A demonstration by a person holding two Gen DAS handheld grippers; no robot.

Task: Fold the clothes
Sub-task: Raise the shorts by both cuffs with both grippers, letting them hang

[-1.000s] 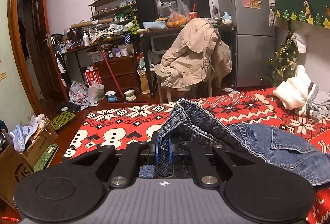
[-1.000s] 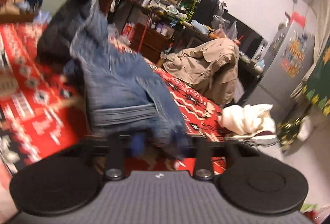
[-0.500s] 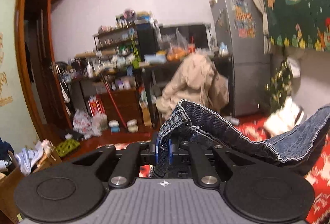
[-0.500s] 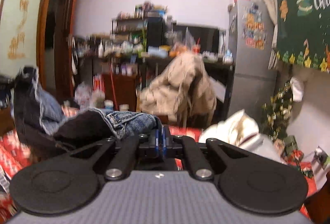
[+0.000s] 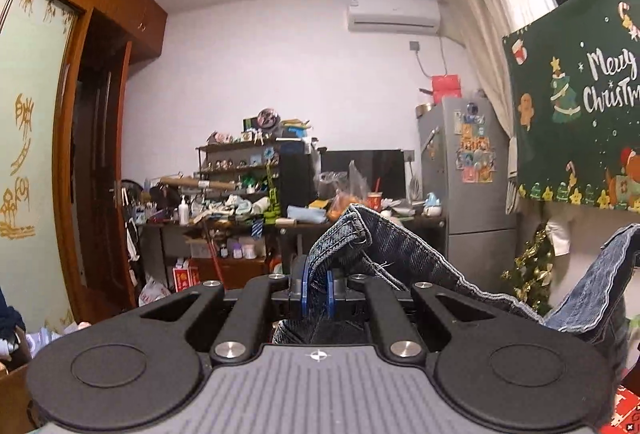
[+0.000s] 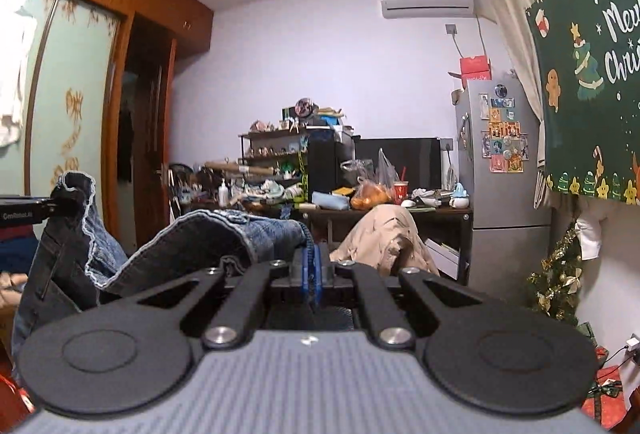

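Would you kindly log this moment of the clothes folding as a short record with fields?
garment: blue jeans, lifted, sagging between the two tongs
left tongs: shut on a denim edge, pointing level
right tongs: shut on a denim edge, pointing level
left tongs in right view: black bar gripping the far end of the denim
backdrop: cluttered desk, grey fridge, beige coat on a chair
wall: green Christmas banner

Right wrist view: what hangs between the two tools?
The jeans, slack, run from the right tool to the left tool.
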